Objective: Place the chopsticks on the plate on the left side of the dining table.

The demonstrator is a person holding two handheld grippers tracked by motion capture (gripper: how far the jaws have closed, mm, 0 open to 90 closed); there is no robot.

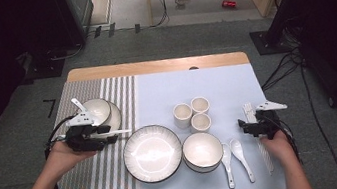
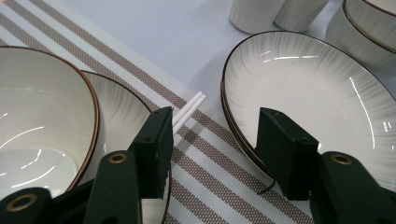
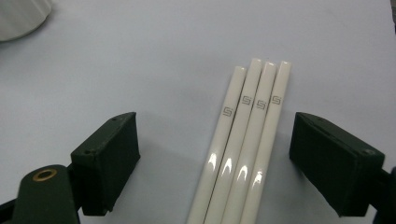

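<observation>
My left gripper hovers over the striped placemat between a bowl on a plate and a large ribbed plate. In the left gripper view my left gripper is open. A pair of white chopsticks lies on the mat beside the inner face of the left-hand jaw, and the pads do not press on it. My right gripper is at the table's right side. In its own view my right gripper stands open astride several white chopsticks lying side by side on the pale cloth.
Three cups stand at the centre, with a bowl and two spoons in front of them. The large plate's rim sits close to the right-hand jaw of the left gripper. A white cup shows in the right gripper view's top left corner.
</observation>
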